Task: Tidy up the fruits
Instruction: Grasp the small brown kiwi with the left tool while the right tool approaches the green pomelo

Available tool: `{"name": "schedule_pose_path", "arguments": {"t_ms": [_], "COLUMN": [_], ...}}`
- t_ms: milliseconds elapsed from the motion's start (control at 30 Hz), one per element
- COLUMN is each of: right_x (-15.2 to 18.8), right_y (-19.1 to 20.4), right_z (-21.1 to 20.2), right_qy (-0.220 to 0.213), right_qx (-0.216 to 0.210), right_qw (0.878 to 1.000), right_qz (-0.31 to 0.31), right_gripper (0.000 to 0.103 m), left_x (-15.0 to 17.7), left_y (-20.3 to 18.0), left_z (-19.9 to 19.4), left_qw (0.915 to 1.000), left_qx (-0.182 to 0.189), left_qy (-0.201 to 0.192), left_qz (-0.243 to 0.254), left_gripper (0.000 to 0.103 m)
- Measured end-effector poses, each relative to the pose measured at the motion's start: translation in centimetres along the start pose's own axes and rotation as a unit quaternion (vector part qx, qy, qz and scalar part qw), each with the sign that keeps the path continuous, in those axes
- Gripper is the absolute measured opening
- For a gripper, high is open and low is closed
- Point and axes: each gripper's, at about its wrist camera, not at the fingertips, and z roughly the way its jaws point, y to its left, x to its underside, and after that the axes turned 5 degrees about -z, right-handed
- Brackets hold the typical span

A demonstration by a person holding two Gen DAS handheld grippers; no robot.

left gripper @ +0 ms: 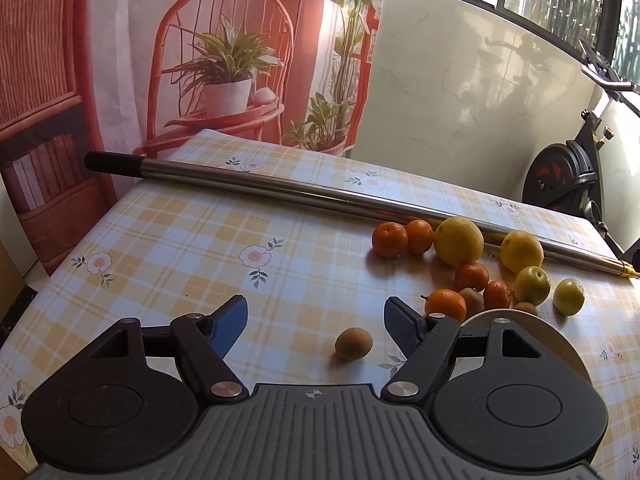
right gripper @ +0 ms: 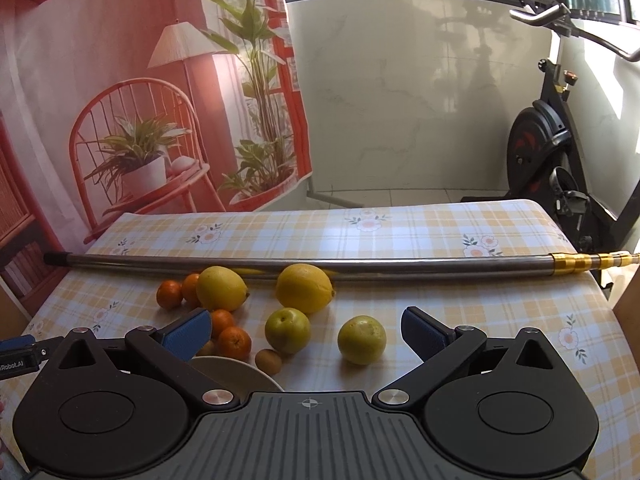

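Observation:
Fruits lie on the checked tablecloth (left gripper: 200, 240): several small oranges (left gripper: 389, 239), two lemons (left gripper: 459, 241), two green-yellow round fruits (left gripper: 532, 285) and small brown kiwis. One kiwi (left gripper: 354, 344) lies alone between the open fingers of my left gripper (left gripper: 316, 320). A white plate (left gripper: 560, 344) sits behind its right finger. My right gripper (right gripper: 306, 330) is open and empty, with a green-yellow fruit (right gripper: 287, 330) and another (right gripper: 362, 340) between its fingers' line, a kiwi (right gripper: 268, 361) and the plate (right gripper: 236, 370) below them.
A long metal pole (left gripper: 320, 190) with a black grip and a gold tip (right gripper: 588, 261) lies across the table behind the fruit. An exercise bike (right gripper: 548, 152) stands past the table's right edge. A printed backdrop hangs at the back left.

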Motion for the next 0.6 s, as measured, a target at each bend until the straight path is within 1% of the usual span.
{"name": "schedule_pose_path", "arguments": {"t_ms": [67, 200, 267, 367, 467, 600], "right_x": [0.2, 0.5, 0.7, 0.9, 1.1, 1.3], "right_y": [-0.2, -0.4, -0.4, -0.5, -0.7, -1.0], "right_z": [0.4, 1.0, 1.2, 1.4, 1.5, 1.4], "right_qy": [0.006, 0.014, 0.015, 0.019, 0.022, 0.023], "right_qx": [-0.001, -0.005, -0.006, -0.008, -0.007, -0.005], "right_qw": [1.000, 1.000, 1.000, 1.000, 1.000, 1.000], "right_qz": [0.003, 0.007, 0.006, 0.006, 0.009, 0.013], "right_gripper": [0.099, 0.098, 0.098, 0.097, 0.097, 0.097], "left_x": [0.3, 1.0, 1.2, 1.3, 1.3, 1.3], "left_y": [-0.3, -1.0, -1.2, -1.2, -1.2, -1.9], "left_z": [0.5, 1.5, 2.4, 4.0, 5.2, 6.4], "left_qw": [0.9998, 0.9993, 0.9987, 0.9973, 0.9970, 0.9970], "left_qx": [0.013, 0.026, 0.030, 0.036, 0.033, 0.022], "left_qy": [0.013, 0.026, 0.040, 0.063, 0.070, 0.073], "left_qz": [0.002, 0.011, 0.012, 0.002, -0.004, 0.009], "left_gripper": [0.067, 0.064, 0.054, 0.047, 0.044, 0.042]}}
